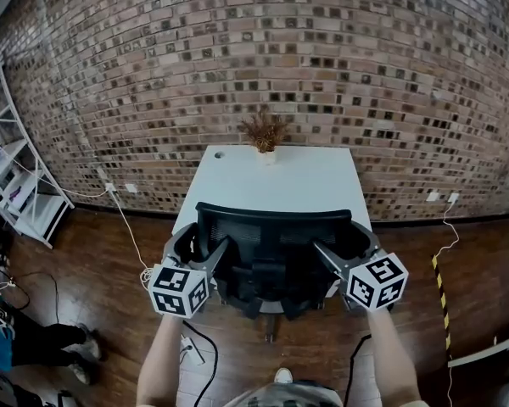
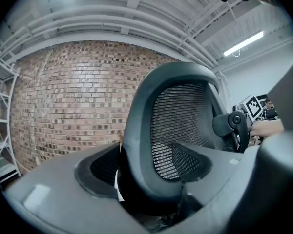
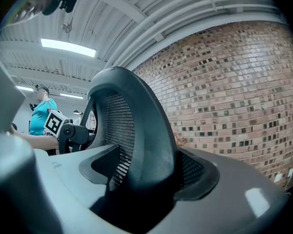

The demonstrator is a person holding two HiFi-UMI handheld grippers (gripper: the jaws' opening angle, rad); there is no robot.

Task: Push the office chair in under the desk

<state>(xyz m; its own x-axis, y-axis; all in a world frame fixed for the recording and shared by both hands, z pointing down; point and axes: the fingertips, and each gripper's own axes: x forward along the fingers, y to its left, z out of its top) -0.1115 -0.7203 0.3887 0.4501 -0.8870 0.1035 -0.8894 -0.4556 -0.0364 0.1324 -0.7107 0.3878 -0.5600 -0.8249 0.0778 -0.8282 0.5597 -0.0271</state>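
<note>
A black mesh office chair [image 1: 271, 253] stands in front of the white desk [image 1: 280, 181], its backrest toward me and its seat partly under the desk's near edge. My left gripper [image 1: 191, 246] is shut on the left side of the backrest frame [image 2: 180, 111]. My right gripper [image 1: 356, 242] is shut on the right side of the frame [image 3: 136, 126]. In each gripper view the frame fills the gap between the jaws, at the left gripper [image 2: 151, 179] and at the right gripper [image 3: 146, 179]. The chair's base is mostly hidden under the seat.
The desk stands against a brick wall, with a small dried plant [image 1: 265, 134] at its far edge. A white shelf unit [image 1: 17, 176] is at the left. Cables [image 1: 131, 236] lie on the wooden floor. A person's legs [image 1: 34, 342] are at the lower left.
</note>
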